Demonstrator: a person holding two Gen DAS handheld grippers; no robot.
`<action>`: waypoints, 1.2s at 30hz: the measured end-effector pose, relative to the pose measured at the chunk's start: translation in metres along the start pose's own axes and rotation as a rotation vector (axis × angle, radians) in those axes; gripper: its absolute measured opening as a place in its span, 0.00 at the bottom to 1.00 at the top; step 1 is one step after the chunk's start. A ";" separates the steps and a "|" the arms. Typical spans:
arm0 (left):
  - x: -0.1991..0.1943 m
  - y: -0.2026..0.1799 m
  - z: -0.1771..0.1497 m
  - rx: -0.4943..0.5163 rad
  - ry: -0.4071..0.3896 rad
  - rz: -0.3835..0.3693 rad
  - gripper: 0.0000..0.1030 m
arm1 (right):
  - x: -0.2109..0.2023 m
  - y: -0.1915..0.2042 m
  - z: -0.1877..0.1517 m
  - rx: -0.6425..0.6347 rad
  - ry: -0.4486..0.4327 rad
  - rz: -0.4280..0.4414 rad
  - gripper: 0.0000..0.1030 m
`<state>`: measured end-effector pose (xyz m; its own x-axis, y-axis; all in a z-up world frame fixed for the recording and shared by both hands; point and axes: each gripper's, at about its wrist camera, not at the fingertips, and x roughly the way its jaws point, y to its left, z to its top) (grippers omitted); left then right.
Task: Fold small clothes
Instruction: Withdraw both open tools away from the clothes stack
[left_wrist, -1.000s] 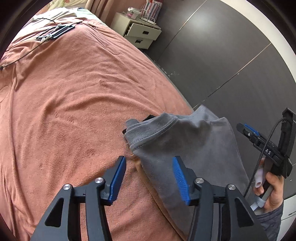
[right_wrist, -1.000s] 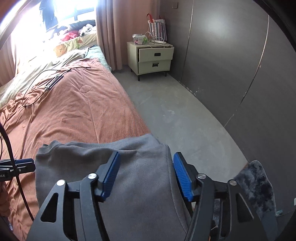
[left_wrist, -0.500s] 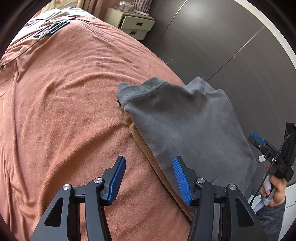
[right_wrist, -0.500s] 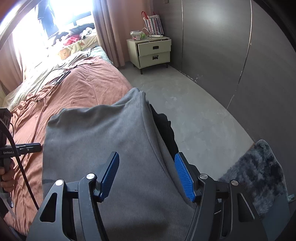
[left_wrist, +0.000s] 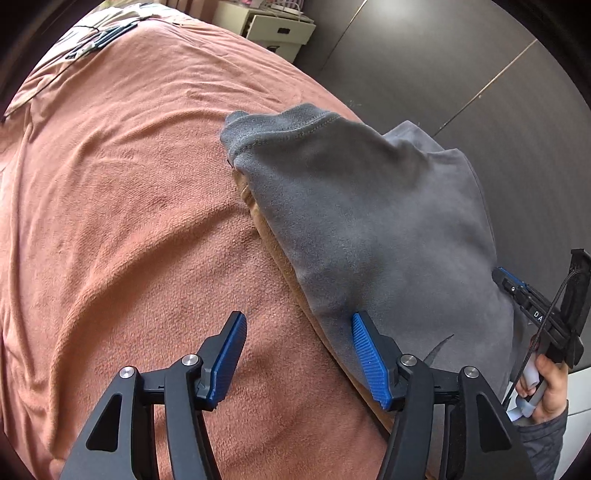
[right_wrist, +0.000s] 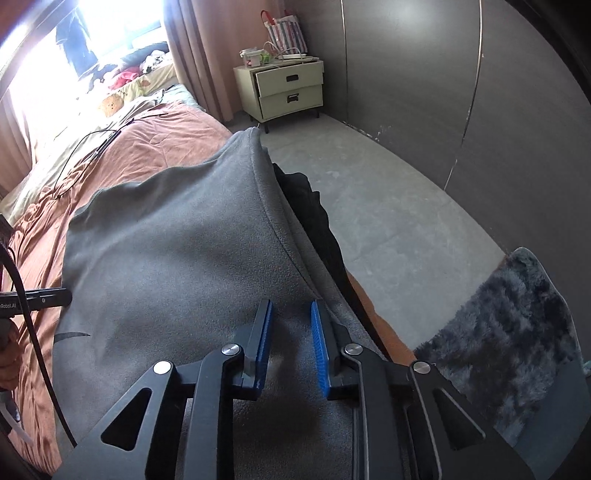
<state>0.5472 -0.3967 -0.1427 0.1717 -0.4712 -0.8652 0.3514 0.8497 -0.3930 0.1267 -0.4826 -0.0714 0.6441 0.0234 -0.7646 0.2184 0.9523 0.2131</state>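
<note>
A grey fleece garment (left_wrist: 376, 221) lies on the salmon bedspread (left_wrist: 129, 192) near the bed's right edge; it also fills the right wrist view (right_wrist: 177, 251). A tan layer (left_wrist: 280, 258) shows under its left edge and a black cloth (right_wrist: 317, 221) under its right edge. My left gripper (left_wrist: 295, 325) is open over the garment's near left edge, its right finger over the grey cloth. My right gripper (right_wrist: 290, 314) hovers over the garment's near right part with its jaws narrowed to a small gap, nothing clearly between them.
A cream nightstand (right_wrist: 288, 88) stands beyond the bed by a dark wardrobe wall (right_wrist: 461, 92). A dark fluffy rug (right_wrist: 509, 325) lies on the grey floor. Cables (right_wrist: 92, 147) and bedding lie at the bed's far end.
Both grippers moved closer in over the garment. The right gripper's jaws narrowed from wide open to a small gap. The left gripper stayed open.
</note>
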 end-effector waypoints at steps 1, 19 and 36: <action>-0.003 -0.002 -0.001 0.003 0.000 0.005 0.59 | -0.003 0.000 -0.001 0.001 0.000 -0.002 0.17; -0.024 -0.073 -0.067 0.082 0.038 0.011 0.67 | -0.071 -0.012 -0.082 0.106 0.065 0.026 0.36; -0.087 -0.116 -0.139 0.184 -0.041 0.014 0.99 | -0.180 0.006 -0.129 0.129 -0.013 -0.041 1.00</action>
<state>0.3632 -0.4214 -0.0652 0.2136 -0.4719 -0.8554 0.5107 0.8004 -0.3140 -0.0825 -0.4422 -0.0108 0.6421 -0.0192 -0.7664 0.3362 0.9055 0.2590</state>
